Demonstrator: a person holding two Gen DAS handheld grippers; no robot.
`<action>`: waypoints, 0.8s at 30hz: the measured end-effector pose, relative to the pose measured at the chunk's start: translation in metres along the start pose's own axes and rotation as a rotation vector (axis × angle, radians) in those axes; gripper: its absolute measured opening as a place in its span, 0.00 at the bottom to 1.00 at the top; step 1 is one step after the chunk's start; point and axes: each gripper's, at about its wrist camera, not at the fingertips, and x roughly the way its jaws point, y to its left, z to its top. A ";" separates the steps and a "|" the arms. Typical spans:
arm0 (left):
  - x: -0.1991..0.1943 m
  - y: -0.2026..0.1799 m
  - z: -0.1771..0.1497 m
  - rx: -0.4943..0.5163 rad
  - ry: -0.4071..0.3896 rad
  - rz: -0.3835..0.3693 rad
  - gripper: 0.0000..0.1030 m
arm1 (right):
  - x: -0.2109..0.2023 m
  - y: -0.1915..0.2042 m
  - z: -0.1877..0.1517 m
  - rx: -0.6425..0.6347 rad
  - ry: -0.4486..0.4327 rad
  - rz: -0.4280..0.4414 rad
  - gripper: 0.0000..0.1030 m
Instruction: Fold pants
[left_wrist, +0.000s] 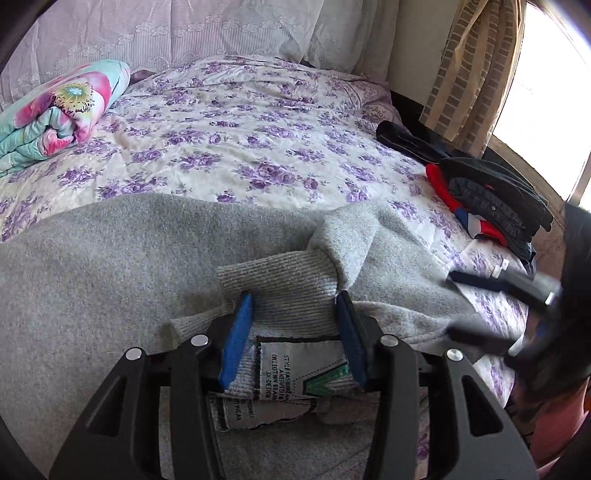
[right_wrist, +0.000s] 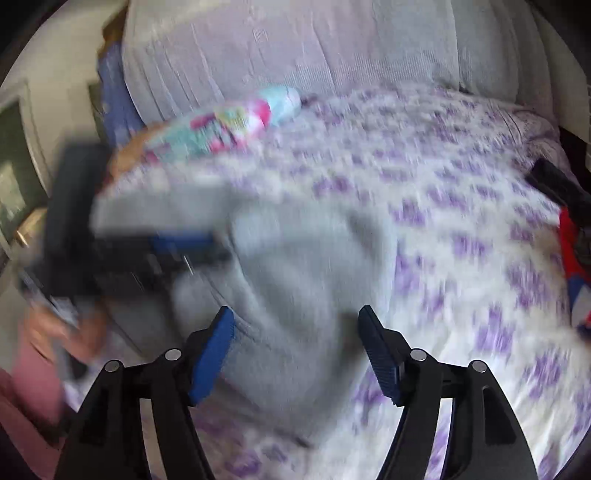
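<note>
Bedspread, white cotton printed with purple flowers, covers the bed in front of you and lies bare from the middle back to the pale lace-covered pillows at the headboard. Its right edge drops off beside a brick-patterned tan curtain.

Your grey fleece sweatpants sprawl over the near half of the bed, their far edge running as a long curve across the spread. One ribbed cuff lies doubled over the waistband, just above a white printed label.

To the far left a rolled floral quilt in teal and pink sits well apart from the pants. Along the right edge a pile of dark and red folded clothes rests near the pants without touching them.

Your left gripper has its blue-padded fingers pressed on either side of the ribbed waistband, holding it. Your right gripper stands wide apart above the grey fabric, gripping nothing; its view is heavily blurred, so whether the pads touch cloth cannot be told.
</note>
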 end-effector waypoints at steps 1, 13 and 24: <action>0.000 -0.001 0.000 0.002 0.003 -0.005 0.46 | 0.002 0.002 -0.011 0.001 -0.042 -0.026 0.69; 0.002 -0.008 0.000 0.051 -0.009 0.058 0.52 | -0.011 -0.015 -0.027 0.188 -0.034 0.039 0.86; -0.024 0.013 0.004 -0.038 -0.027 0.151 0.81 | -0.056 0.061 -0.005 -0.106 -0.218 -0.116 0.88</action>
